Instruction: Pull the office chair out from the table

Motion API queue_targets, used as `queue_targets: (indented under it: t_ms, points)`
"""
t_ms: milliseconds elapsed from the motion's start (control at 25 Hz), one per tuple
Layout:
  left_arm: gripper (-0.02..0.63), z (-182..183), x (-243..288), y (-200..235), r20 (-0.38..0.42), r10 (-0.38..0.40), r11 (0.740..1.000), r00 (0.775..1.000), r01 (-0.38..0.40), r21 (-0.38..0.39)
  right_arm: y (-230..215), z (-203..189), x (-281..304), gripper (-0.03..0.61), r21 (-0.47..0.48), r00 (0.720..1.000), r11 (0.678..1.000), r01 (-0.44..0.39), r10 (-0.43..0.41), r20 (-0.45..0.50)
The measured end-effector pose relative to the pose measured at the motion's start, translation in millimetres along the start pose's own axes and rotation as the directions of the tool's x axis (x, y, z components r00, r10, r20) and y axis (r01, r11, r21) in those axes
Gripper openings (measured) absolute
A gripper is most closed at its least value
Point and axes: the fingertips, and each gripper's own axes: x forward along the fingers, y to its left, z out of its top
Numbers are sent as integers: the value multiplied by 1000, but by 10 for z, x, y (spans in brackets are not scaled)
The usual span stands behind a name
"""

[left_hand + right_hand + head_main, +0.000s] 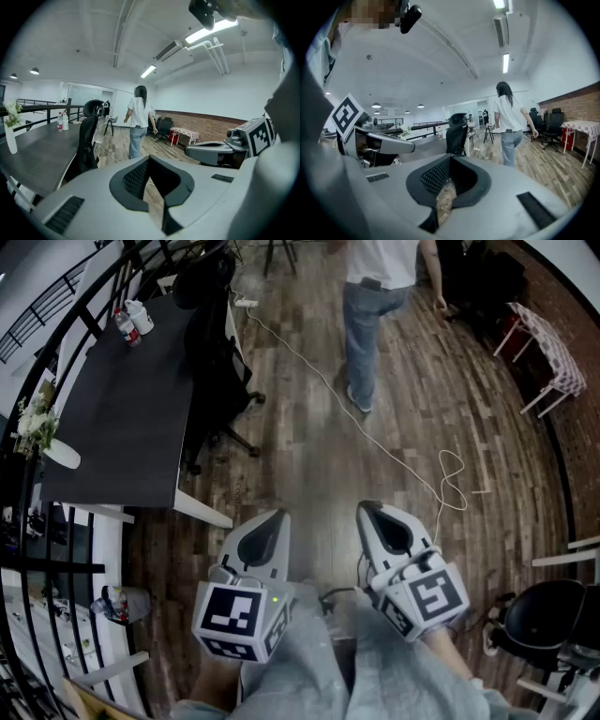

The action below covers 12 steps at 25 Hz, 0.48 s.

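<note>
A black office chair [217,360] stands pushed in against the right side of the long dark table [122,418], well ahead of me and to the left. The left gripper view has the chair [88,140] at left, beside the table [33,159]; the right gripper view has it [457,132] straight ahead. My left gripper [274,517] and right gripper [369,509] hang side by side low in the head view, far short of the chair. Both are shut and empty, seen also in their own views: left [150,160], right [450,160].
A person [377,306] walks away across the wooden floor beyond the chair. A white cable [403,460] runs over the floor. Bottles [131,322] and a vase of flowers [42,432] stand on the table. Another black chair [553,615] is at right; a railing lines the left.
</note>
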Motion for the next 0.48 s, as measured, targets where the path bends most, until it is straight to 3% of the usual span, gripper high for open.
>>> queue_targets:
  t_ms: [480]
  points:
    - [10,6,70,-5,-7,-28,1000,1000,28,13,-21,-32,23,3,-7,1000,1000,22,-22,-9]
